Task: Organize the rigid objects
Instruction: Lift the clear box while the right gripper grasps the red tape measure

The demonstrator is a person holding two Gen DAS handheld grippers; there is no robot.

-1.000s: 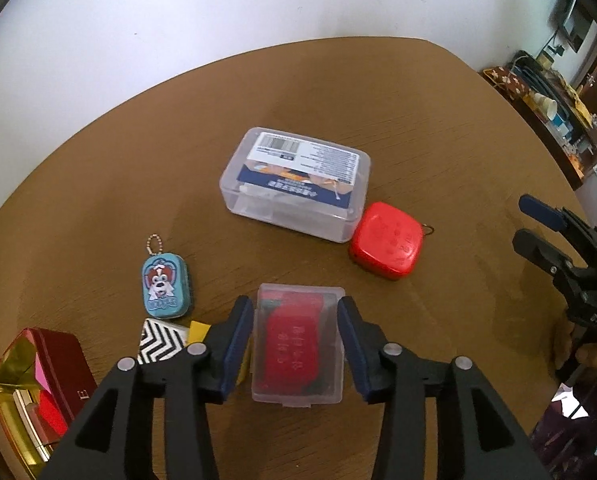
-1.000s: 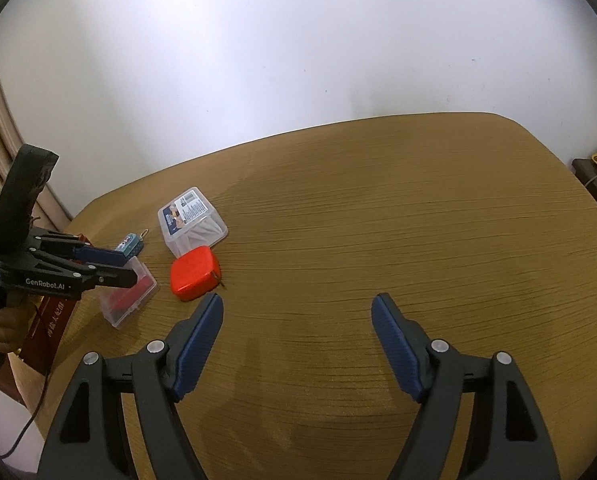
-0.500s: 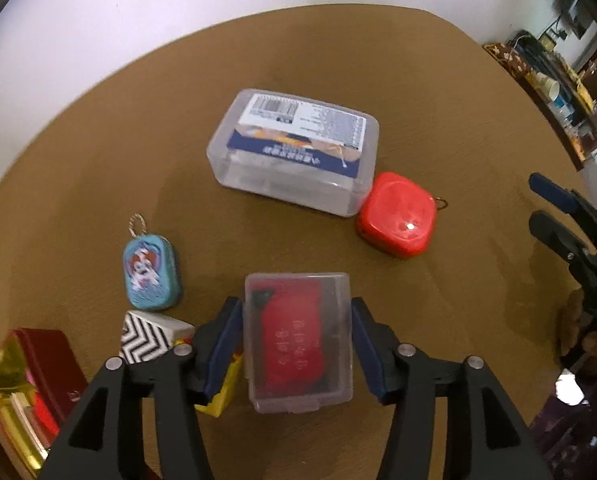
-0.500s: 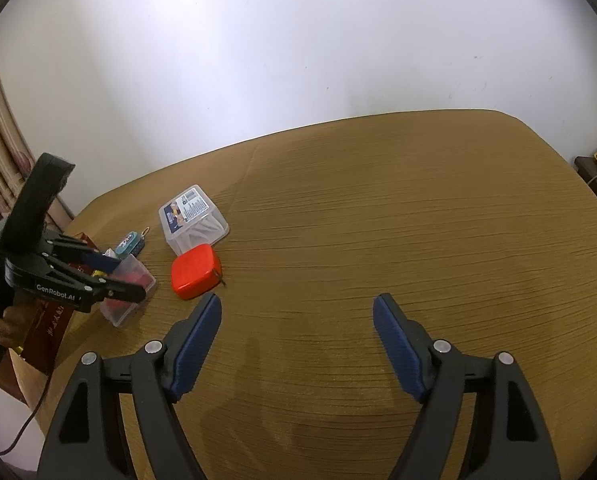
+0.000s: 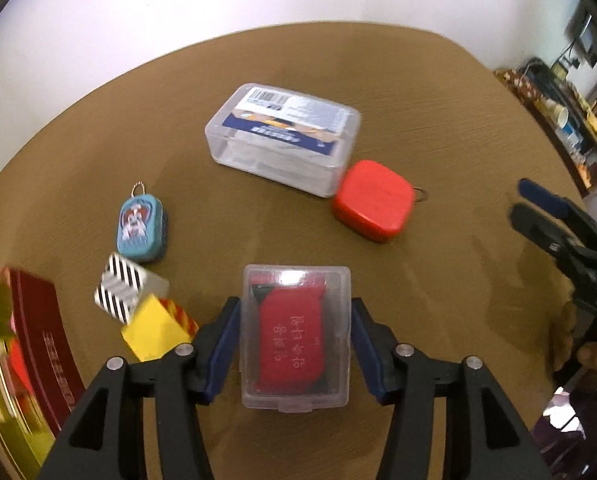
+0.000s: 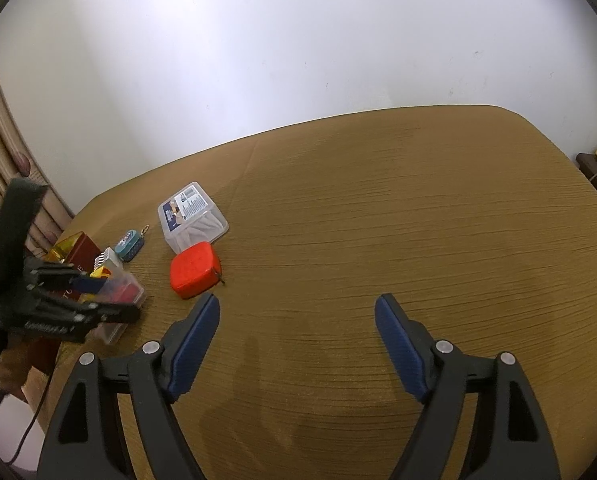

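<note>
My left gripper (image 5: 296, 312) is shut on a small clear plastic case with a red item inside (image 5: 294, 336) and holds it above the brown table (image 5: 438, 120). The case also shows in the right wrist view (image 6: 122, 294), lifted off the table. Ahead lie a larger clear labelled box (image 5: 282, 136) and a red square case (image 5: 372, 200) beside it. My right gripper (image 6: 298, 328) is open and empty over bare table, to the right of the red square case (image 6: 194, 268).
A blue dog-print tin with a chain (image 5: 141, 227), a striped black-and-white block (image 5: 126, 288), a yellow block (image 5: 154, 332) and a red-and-gold box (image 5: 30, 344) lie at the left. A cluttered shelf (image 5: 570, 120) stands beyond the table's right edge.
My left gripper has lifted the small clear case off the table and pulled it back. The yellow block beneath it now shows. The right gripper has barely moved.
</note>
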